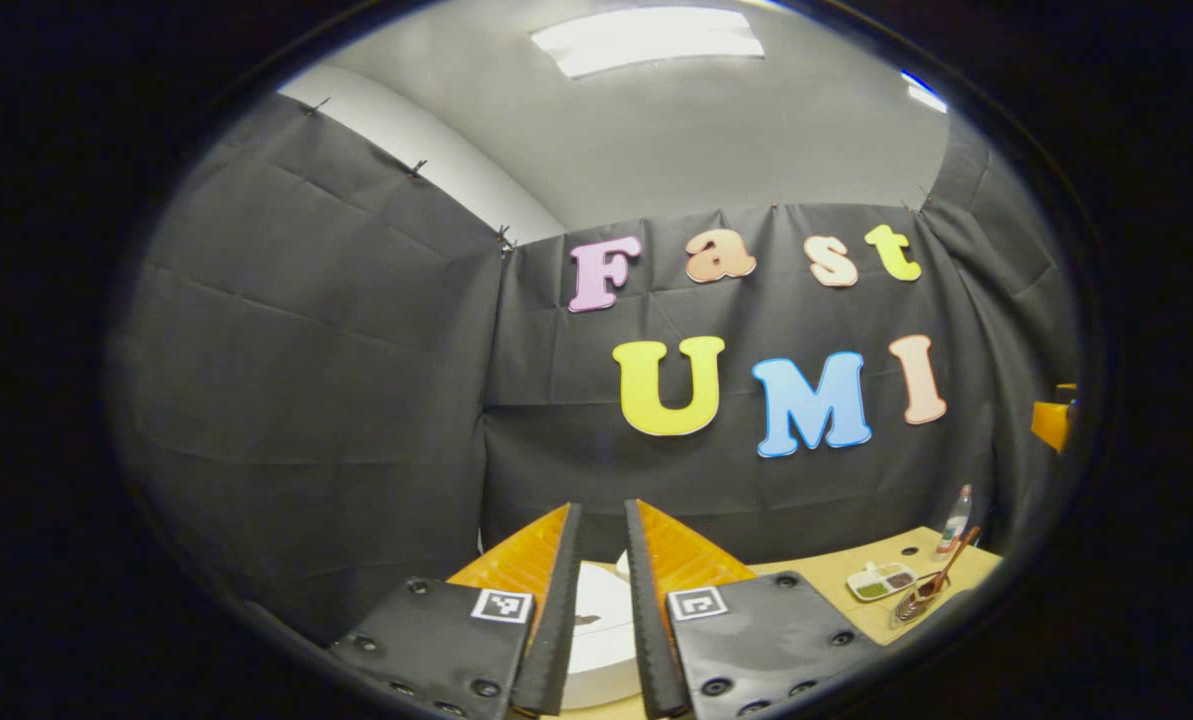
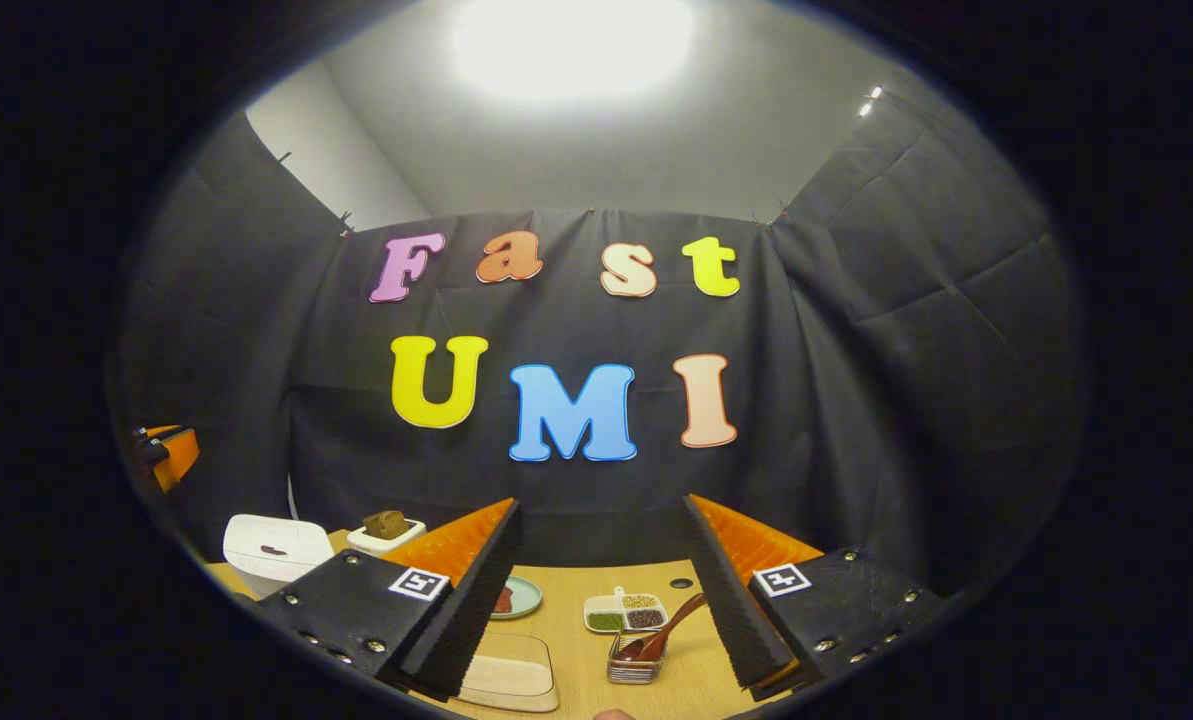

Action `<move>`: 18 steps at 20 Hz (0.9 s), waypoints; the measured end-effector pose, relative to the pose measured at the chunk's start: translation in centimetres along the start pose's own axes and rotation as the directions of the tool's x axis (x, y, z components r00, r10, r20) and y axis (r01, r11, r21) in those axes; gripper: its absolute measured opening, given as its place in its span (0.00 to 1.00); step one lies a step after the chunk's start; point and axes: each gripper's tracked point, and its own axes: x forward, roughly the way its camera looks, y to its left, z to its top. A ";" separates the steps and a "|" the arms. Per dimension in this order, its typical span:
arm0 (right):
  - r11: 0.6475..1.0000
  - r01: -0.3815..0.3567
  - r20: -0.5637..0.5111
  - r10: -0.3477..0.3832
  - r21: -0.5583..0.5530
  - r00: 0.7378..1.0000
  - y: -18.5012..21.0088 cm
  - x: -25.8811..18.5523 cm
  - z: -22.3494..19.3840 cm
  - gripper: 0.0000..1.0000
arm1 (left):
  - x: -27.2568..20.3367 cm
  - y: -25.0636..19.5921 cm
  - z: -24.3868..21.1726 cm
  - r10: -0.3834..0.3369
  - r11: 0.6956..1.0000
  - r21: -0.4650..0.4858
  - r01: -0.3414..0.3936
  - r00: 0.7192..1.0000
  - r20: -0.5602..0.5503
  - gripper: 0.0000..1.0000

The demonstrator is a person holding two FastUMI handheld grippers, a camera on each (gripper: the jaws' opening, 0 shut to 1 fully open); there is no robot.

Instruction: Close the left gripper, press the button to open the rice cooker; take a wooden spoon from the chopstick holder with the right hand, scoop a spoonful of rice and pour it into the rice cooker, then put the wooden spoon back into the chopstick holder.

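The left gripper [image 1: 603, 600] is held level above the table [image 1: 836, 580], its fingers nearly together with only a narrow gap, gripping nothing; the white cooker [image 1: 596, 640] sits just beyond them, lid down. The right gripper [image 2: 604, 590] hovers wide open and empty, aimed at the spoon [image 2: 668, 625] standing tilted in its holder [image 2: 636, 665]. The grain tray [image 2: 626, 612] lies just behind the holder.

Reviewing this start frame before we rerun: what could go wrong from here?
1. The left gripper has a gap between its fingers above the rice cooker; pressing like that may straddle or miss the button.
2. The wooden spoon leans in the chopstick holder, so the open right gripper could tip it.
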 end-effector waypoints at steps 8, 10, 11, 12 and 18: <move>0.998 0.050 -0.028 -0.051 -0.024 0.998 -1.1 -0.8 -0.5 0.95 | 3.1 0.1 -4.8 -0.017 1.000 -0.006 0.016 0.996 -0.085 0.09; 0.998 0.061 -0.032 -0.062 -0.034 0.998 -1.5 -1.1 -0.6 0.95 | 4.0 0.2 -6.6 -0.018 1.000 -0.003 0.018 0.993 -0.115 0.09; 0.997 0.066 -0.035 -0.068 -0.034 0.997 -1.6 -1.3 -0.6 0.95 | 4.4 0.2 -7.7 -0.017 1.000 -0.003 0.017 0.991 -0.134 0.09; 0.997 0.077 -0.038 -0.078 -0.031 0.996 -1.9 -1.4 -0.6 0.95 | 4.9 0.0 -8.7 -0.016 1.000 -0.002 0.016 0.988 -0.156 0.09; 0.991 0.134 -0.084 -0.135 -0.017 0.987 -4.0 -1.9 -1.1 0.95 | 7.0 0.1 -14.9 0.001 1.000 0.019 0.004 0.965 -0.263 0.11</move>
